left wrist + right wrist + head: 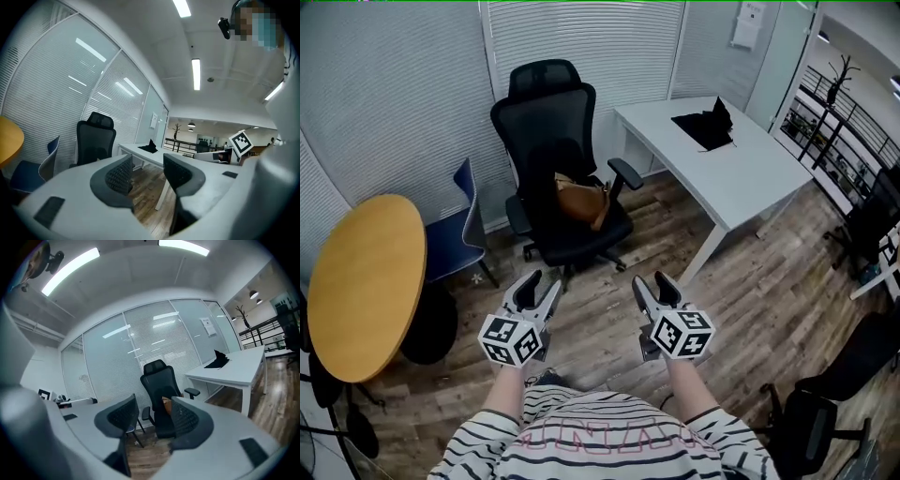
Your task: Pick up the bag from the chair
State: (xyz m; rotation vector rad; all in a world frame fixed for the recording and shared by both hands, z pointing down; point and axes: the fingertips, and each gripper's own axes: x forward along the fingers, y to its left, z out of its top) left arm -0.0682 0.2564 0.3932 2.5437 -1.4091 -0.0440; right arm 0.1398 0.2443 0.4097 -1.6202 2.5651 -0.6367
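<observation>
While the brown bag (579, 199) lies on the seat of the black office chair (546, 112), the left gripper (541, 284) and right gripper (652, 281) hover well short of that chair, jaws apart and empty.

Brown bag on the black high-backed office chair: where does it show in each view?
Head view: brown bag, upper centre, on the black high-backed office chair, on its seat.
Left gripper view: not visible; the left gripper covers the seat.
Right gripper view: centre, seen between the right gripper's open jaws.
Shared landmark: the black high-backed office chair.
</observation>
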